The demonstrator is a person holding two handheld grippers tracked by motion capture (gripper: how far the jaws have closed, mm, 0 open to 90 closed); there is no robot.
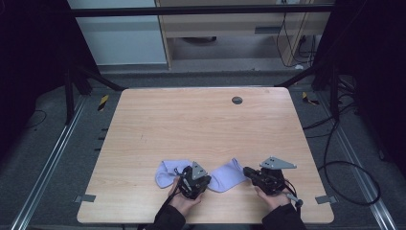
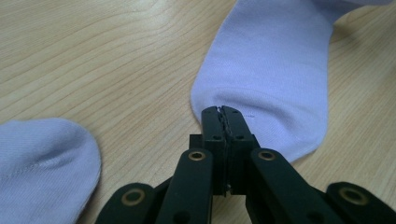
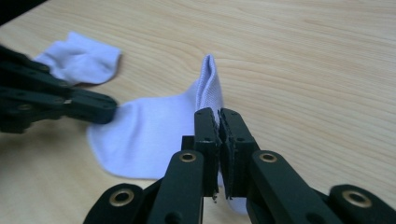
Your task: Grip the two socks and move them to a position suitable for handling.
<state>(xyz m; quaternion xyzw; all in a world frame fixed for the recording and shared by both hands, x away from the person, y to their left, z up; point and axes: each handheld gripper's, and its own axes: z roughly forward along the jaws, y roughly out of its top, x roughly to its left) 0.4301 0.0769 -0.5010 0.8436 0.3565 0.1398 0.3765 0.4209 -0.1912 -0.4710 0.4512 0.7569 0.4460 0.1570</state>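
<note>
Each claw is clamped on one end of the near sock point(image 1: 225, 176): left claw point(image 2: 222, 112), right claw point(image 3: 218, 116). That grip likely lets the person pull it flat on the worktop point(image 1: 201, 124).

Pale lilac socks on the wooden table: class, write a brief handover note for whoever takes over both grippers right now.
Left gripper: shut on one end of the right-hand pale lilac cotton sock.
Right gripper: shut on that sock's other end, whose edge stands up in a fold.
Second pale lilac sock: flat on the light wooden table, left of the held one, untouched.
Done: first sock gripped at both ends.
Left: apparently straightening it and pairing it with the second.
</note>
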